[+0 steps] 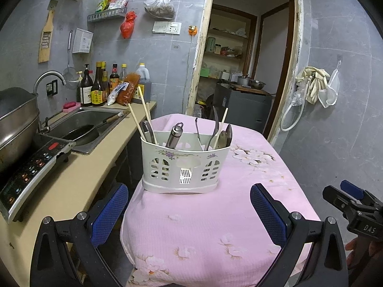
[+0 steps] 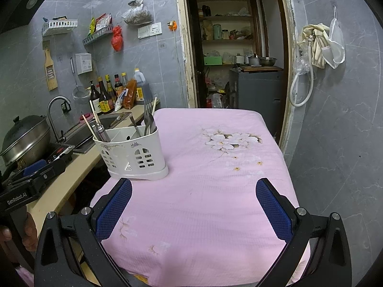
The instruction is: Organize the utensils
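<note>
A white plastic utensil holder (image 1: 182, 165) stands on the pink flowered cloth (image 1: 215, 215) over a table. It holds chopsticks (image 1: 143, 117), a steel peeler handle (image 1: 174, 135), spoons (image 1: 226, 136) and forks. In the right wrist view the holder (image 2: 134, 155) stands at the cloth's left edge with forks (image 2: 148, 117) upright in it. My left gripper (image 1: 189, 212) is open and empty, just in front of the holder. My right gripper (image 2: 194, 208) is open and empty over the cloth (image 2: 203, 179), to the right of the holder.
A beige counter (image 1: 79, 181) runs along the left with an induction cooker (image 1: 31, 167), a lidded pot (image 1: 16, 122), a sink (image 1: 91, 124) holding a pan, and sauce bottles (image 1: 95, 88). An open doorway (image 1: 241, 71) lies behind the table.
</note>
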`<state>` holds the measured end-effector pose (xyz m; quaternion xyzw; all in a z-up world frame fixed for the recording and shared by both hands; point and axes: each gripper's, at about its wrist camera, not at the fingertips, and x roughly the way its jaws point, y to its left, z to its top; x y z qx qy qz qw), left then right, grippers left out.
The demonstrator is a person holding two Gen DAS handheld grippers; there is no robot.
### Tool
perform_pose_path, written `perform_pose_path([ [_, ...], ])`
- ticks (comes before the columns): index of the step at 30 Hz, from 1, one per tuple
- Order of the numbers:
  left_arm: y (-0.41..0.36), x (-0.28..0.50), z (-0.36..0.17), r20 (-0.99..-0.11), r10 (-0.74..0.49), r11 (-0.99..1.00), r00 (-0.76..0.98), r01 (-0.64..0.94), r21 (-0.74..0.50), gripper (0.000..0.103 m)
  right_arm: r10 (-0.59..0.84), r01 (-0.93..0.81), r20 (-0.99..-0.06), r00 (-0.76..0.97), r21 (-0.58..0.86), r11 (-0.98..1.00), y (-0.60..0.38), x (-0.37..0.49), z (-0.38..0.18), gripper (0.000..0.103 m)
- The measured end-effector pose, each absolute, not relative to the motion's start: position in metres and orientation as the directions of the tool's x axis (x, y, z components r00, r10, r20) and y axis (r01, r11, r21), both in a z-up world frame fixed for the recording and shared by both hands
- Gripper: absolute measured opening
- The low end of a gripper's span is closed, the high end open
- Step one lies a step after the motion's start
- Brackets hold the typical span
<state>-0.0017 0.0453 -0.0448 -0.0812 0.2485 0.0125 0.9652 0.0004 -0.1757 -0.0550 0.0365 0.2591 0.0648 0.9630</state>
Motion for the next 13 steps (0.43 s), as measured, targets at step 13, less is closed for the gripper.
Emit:
perform_pose_path([
  [13, 0.04, 0.0013, -0.0454, -0.488, -0.003, 0.988, 0.873, -0.073, -0.137, 0.103, 0.154, -0.115, -0.506, 0.849, 0.107, 0.988, -0.176, 0.0096, -0.0606, 0.102],
])
